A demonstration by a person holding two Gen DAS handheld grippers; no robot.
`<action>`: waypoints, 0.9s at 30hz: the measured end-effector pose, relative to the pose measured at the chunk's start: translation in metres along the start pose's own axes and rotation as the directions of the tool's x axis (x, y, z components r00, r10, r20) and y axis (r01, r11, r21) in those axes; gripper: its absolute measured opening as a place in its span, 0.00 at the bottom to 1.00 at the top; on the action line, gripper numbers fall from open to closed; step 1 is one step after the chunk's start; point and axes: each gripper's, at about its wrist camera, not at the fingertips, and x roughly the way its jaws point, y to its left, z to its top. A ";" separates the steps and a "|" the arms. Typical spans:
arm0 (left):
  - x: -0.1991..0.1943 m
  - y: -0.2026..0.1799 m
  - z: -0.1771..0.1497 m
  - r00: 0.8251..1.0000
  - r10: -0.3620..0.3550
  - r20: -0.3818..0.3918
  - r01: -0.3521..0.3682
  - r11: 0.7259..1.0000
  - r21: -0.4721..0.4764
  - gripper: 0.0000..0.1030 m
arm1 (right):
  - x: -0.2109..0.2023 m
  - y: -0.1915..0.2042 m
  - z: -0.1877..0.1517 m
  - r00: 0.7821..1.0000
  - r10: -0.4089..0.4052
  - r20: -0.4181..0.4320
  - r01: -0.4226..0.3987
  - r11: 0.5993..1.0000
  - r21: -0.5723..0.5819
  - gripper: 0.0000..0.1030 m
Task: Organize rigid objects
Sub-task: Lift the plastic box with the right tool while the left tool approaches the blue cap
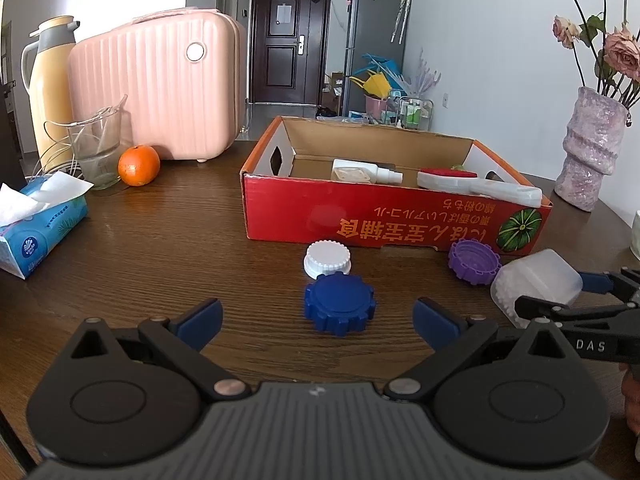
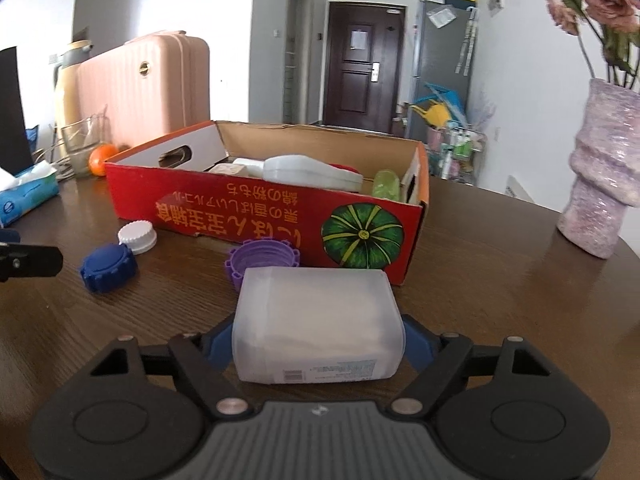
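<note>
Frosted plastic box (image 2: 316, 320) sits between the right gripper's (image 2: 318, 344) blue fingers (image 2: 416, 344), which touch its sides, so a loose squeeze could drop it onto the purple cap (image 2: 262, 258), while the left gripper (image 1: 318, 318) stays wide open and empty.

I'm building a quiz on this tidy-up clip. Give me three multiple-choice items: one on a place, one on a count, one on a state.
1. Where is the dark blue cap?
A. inside the red box
B. on the table in front of the red box
C. on the tissue pack

2. How many loose caps lie on the table?
A. three
B. one
C. five

3. How do the left tongs stand?
A. shut on the orange
B. shut on the white cap
C. open, holding nothing

Key:
1 B, it sits on the wood before the red box.
2 A, dark blue, white cap and purple cap.
3 C, blue pads stand apart on either side of the cap.
</note>
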 end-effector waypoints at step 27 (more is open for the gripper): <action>0.006 0.001 -0.001 1.000 -0.006 -0.030 0.006 1.000 -0.004 1.00 | -0.042 0.013 -0.013 0.989 -0.119 0.093 0.100 0.977 0.187 0.79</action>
